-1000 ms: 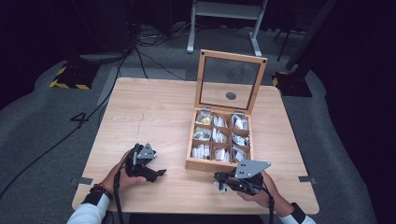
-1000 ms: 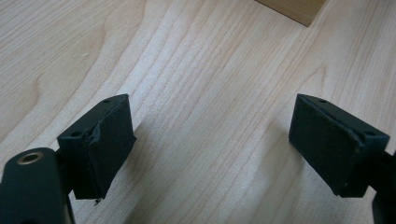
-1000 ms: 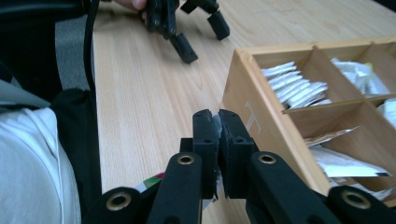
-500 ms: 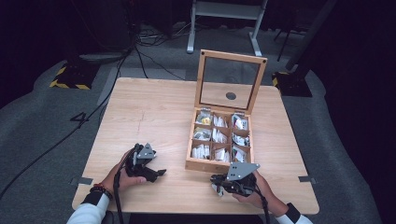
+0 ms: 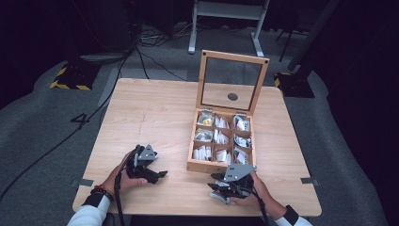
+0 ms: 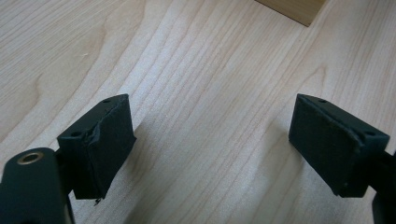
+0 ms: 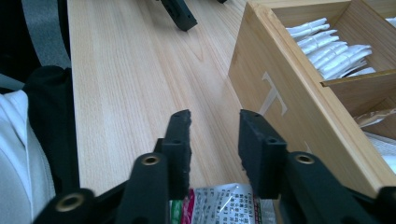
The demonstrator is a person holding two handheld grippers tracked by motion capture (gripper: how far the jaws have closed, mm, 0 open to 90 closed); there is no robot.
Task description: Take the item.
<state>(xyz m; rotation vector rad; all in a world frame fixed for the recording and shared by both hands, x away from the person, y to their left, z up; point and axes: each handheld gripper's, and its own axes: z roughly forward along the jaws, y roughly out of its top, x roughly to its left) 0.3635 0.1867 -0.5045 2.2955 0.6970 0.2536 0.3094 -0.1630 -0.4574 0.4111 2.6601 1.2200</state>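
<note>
Now the right tool (image 7: 214,140) rests low at the near edge of the table (image 5: 155,113), at about 5 o'clock in the high view, and its jaws have just been opening. They stand a little apart, with only bare wood visible between the tips. A small printed packet (image 7: 224,205), silver with a red and green edge, lies on the table under the base of the jaws; the pads do not press on it, so it is released. In the high view this packet (image 5: 221,197) shows as a pale bit at the front of the right tool (image 5: 225,187).

Just at 1 o'clock from the right tool stands the wooden box (image 5: 221,165), and its front wall with a pale letter T (image 7: 275,100) is very near to the jaws. The box has nine compartments with white and silver sachets (image 7: 327,44) inside. Its glass lid (image 5: 233,81) stands upright at the far side.

The left tool (image 5: 157,173) is at about 7 o'clock on the table, well apart from the box. In its own view the left tool (image 6: 210,140) has its jaws wide apart and empty, over bare wood, with a corner of the box (image 6: 292,9) at 1 o'clock.
</note>
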